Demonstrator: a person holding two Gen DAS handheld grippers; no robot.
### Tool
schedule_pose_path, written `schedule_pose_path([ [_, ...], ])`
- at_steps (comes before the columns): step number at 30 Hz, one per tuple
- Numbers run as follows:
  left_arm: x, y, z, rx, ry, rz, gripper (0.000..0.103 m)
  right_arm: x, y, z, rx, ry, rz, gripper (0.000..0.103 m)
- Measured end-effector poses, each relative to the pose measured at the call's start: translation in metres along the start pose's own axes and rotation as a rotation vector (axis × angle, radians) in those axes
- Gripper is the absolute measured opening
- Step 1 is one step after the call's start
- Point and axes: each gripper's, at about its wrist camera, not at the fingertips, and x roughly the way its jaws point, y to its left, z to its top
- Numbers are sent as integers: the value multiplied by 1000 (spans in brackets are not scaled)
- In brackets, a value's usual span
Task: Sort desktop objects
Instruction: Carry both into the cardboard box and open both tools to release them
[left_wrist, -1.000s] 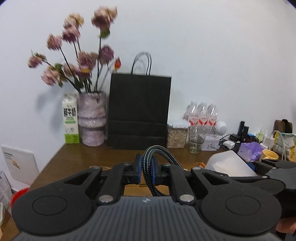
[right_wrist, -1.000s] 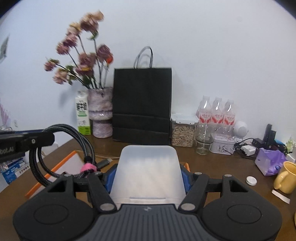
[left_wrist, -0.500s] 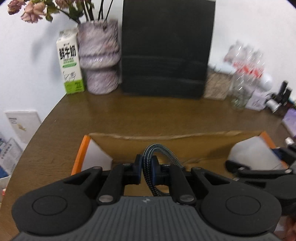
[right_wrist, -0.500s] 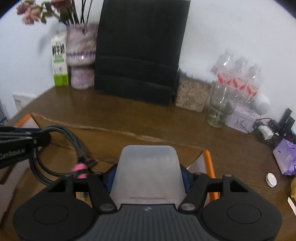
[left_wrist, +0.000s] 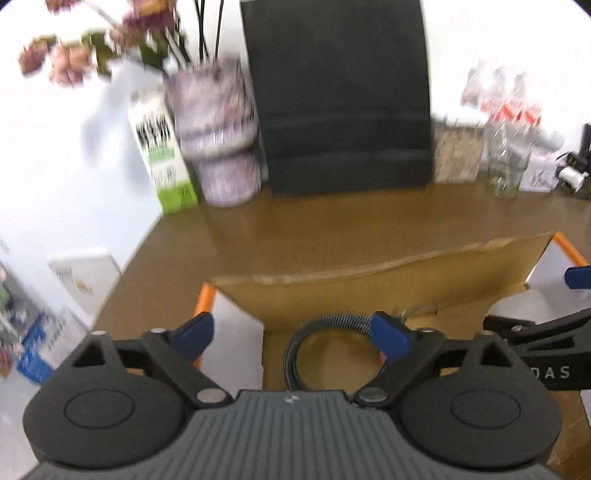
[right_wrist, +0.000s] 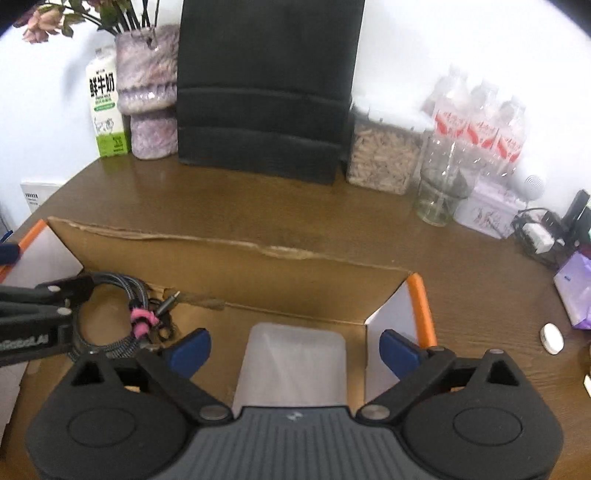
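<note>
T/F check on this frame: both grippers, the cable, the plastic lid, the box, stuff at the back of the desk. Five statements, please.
1. The left gripper is open. True.
2. The coiled cable is clamped in the left gripper. False: it lies loose in the cardboard box, between the open jaws.
3. The right gripper grips the frosted plastic lid. False: its jaws stand apart, clear of the lid's sides; the lid lies in the box.
4. A pink tie binds the cable. True.
5. The milk carton stands right of the black paper bag. False: it is at the left, beside the vase.
</note>
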Motion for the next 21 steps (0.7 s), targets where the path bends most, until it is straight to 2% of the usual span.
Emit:
schedule_pose_path([
  [5,-28,1,0,-17,-81,-4,103,-24,-5,-2,24,-44,13,100],
  [14,-69,10,-10,-25,-122,5,103,-78,-6,-15,17,-125,27,101],
  [21,-110,28,-28,-37,-178,-6,103,-133,-8,-41,-26,-213,41,101],
])
